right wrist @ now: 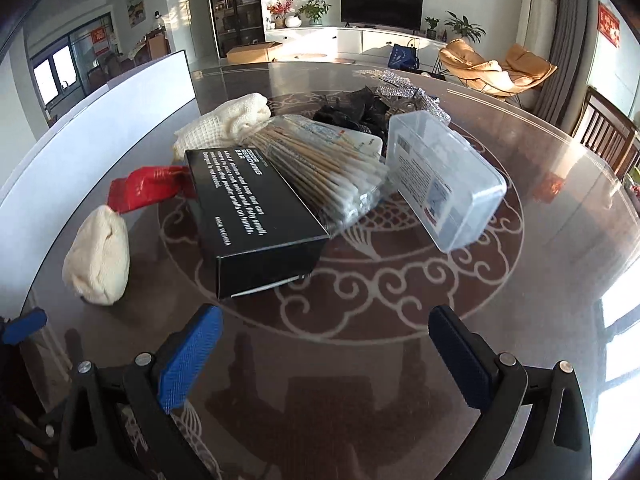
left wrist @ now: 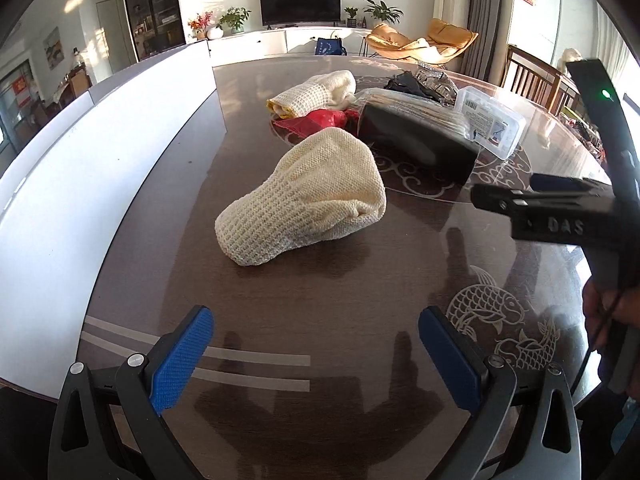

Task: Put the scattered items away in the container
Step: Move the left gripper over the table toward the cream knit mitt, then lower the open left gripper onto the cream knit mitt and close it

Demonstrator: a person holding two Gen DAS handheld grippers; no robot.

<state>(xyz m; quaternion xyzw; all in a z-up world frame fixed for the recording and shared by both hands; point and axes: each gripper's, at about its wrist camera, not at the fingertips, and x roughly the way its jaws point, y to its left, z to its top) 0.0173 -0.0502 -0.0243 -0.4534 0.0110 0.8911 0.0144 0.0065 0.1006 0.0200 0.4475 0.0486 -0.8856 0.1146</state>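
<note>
A dark glass-topped table (right wrist: 540, 184) fills both views, with a white panel (left wrist: 132, 128) along its left edge. Only the left view shows the right gripper's body and the hand (left wrist: 612, 312) holding it. Only the right view shows the black box (right wrist: 256, 208) label, the swab pack (right wrist: 324, 168) leaning on it, and the clear case (right wrist: 444, 176) just beside. A cream mitt (left wrist: 308, 196) lies ahead of the left gripper (left wrist: 316, 356); a red packet (right wrist: 148, 186) sits behind it. Both grippers, right gripper (right wrist: 324, 356) included, gape wide, holding nothing. No container can be made out.

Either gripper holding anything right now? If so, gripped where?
Nothing is held. The left gripper is open, short of the cream knitted cloth bundle. The right gripper is open, short of the black rectangular cardboard box.
</note>
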